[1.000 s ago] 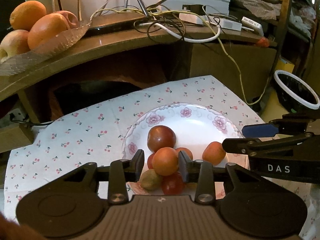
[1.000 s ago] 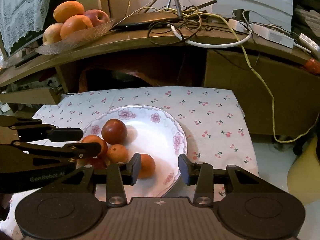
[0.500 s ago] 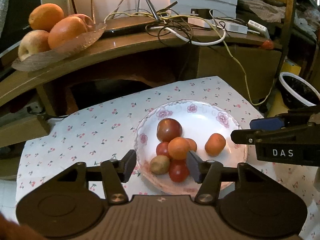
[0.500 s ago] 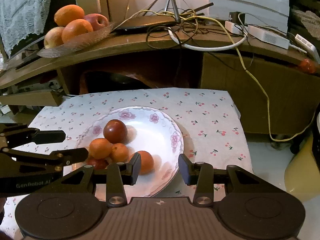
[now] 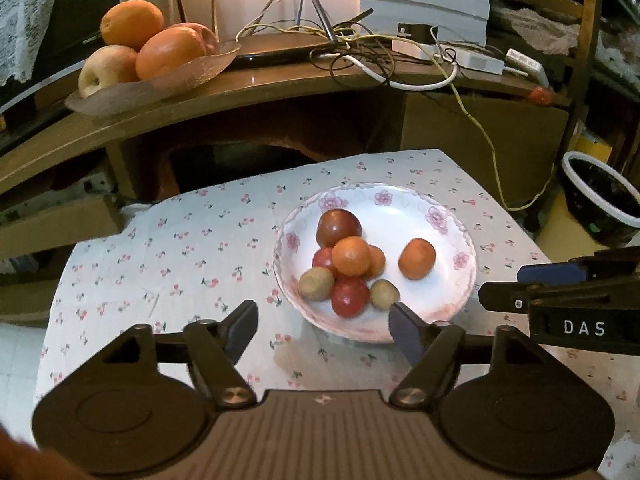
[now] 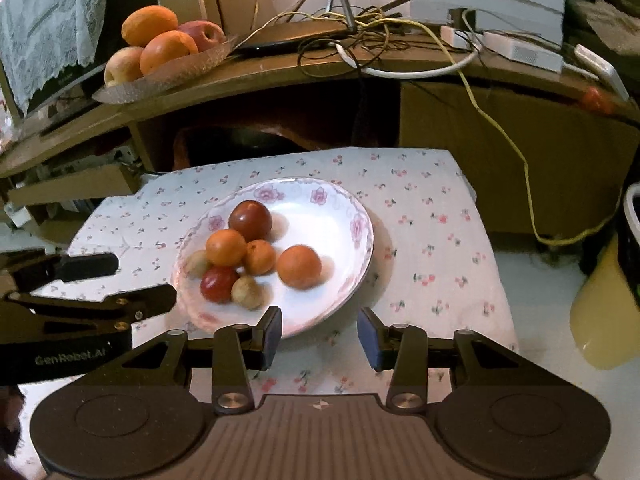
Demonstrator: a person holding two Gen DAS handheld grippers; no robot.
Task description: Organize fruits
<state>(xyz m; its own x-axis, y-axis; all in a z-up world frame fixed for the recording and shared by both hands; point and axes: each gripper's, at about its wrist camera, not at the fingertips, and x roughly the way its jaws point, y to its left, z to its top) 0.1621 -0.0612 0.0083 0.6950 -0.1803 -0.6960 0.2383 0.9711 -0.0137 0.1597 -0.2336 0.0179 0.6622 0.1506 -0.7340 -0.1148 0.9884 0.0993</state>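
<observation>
A white flowered plate [image 5: 452, 280] [image 6: 352, 248] on the floral cloth holds several small fruits: a dark red one [image 5: 339, 227], orange ones [image 5: 352, 256] [image 5: 417, 259], a red one [image 5: 350, 296] and brownish ones [image 5: 316, 284]. My left gripper [image 5: 324, 330] is open and empty, pulled back just short of the plate's near-left rim; it shows at left in the right wrist view [image 6: 140, 284]. My right gripper [image 6: 319, 334] is open and empty at the plate's near-right rim; it shows at right in the left wrist view [image 5: 532, 284].
A glass dish [image 5: 160, 84] with oranges [image 5: 132, 24] and apples sits on the wooden shelf behind, beside tangled cables [image 5: 360, 56] and a power strip. A dark bowl [image 5: 604, 200] and a yellow container [image 6: 604, 312] stand off the table's right side.
My left gripper opened, leaving the orange fruit it gripped on the pile, and drew back from the plate. My right gripper also drew back slightly, still open.
</observation>
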